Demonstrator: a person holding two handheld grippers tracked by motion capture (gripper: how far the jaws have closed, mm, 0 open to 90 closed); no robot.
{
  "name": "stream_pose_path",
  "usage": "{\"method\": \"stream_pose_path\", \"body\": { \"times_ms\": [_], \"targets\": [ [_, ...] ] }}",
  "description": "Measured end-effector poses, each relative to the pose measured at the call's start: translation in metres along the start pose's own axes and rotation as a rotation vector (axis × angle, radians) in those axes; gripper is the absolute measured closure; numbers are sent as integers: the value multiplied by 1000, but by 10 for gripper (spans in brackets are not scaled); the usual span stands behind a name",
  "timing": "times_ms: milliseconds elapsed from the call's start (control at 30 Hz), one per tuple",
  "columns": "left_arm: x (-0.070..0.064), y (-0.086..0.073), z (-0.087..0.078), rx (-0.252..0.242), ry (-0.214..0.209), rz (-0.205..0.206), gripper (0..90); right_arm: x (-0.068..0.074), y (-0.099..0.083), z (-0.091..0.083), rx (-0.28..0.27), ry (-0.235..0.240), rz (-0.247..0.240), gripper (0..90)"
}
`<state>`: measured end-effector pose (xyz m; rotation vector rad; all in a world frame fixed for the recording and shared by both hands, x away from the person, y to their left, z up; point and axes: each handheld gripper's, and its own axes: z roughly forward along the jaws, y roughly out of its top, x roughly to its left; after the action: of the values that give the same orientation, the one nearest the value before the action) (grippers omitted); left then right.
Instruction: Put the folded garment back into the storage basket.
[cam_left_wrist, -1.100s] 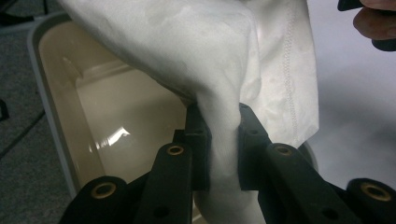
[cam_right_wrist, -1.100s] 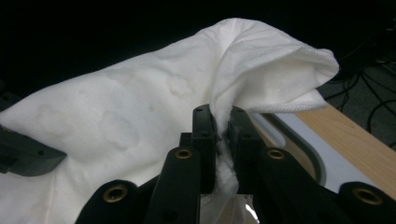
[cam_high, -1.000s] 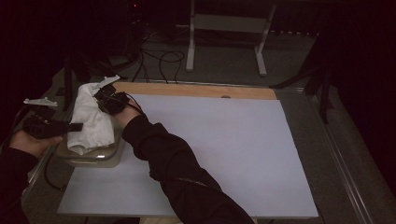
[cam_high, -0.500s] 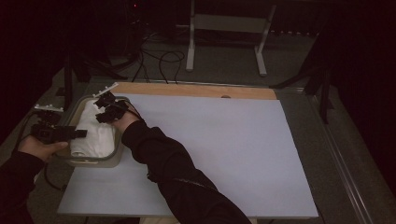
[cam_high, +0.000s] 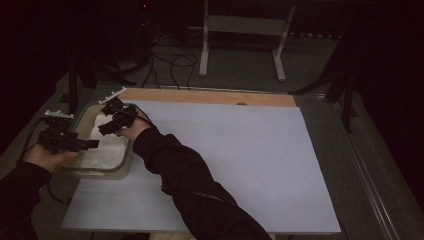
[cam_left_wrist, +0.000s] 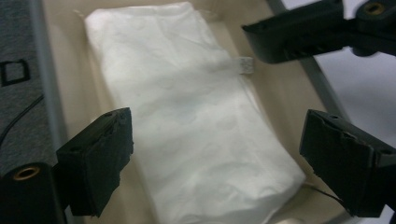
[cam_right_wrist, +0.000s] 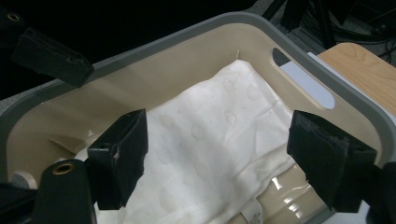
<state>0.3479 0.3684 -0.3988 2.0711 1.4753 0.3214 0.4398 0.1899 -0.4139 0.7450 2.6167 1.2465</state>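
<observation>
Black jaws of the left gripper stand spread wide with nothing between them but air, and the folded white cloth lies just below and between them, flat on the floor of a beige plastic basin with a grey rim. The right gripper is likewise spread and empty, poised over the same cloth from the opposite side, its jaws pointing toward the basin's far wall and the slotted handle beyond. In the high view both grippers sit over the basin at the left edge of the desk, the left gripper near the basin's near wall and the right gripper close across from it. My worry is crowding: two open grippers working in one small basin could knock together, or a jaw could catch the rim and drag the basin along the pale sheet covering the desk. A shallow pinch might also lift only the top layer, so the fold would open and a small tag at the cloth's edge could snag.
</observation>
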Motion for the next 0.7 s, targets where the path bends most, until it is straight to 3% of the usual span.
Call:
{"method": "stream_pose_path", "body": {
  "times_ms": [267,500,633,700],
  "targets": [
    [-7,2,-3,-5,-17,12,104,-2,-3,-5,-1,8,-1,181],
    [-15,1,-5,-21,-42,14,66,-3,-8,-12,-1,14,-9,98],
    [-19,1,-6,-44,-96,29,10,-6,-11,-17,4,41,-10,91],
    [-23,1,-5,-42,-92,38,4,-8,-13,-19,4,48,-7,91]
  ]
}}
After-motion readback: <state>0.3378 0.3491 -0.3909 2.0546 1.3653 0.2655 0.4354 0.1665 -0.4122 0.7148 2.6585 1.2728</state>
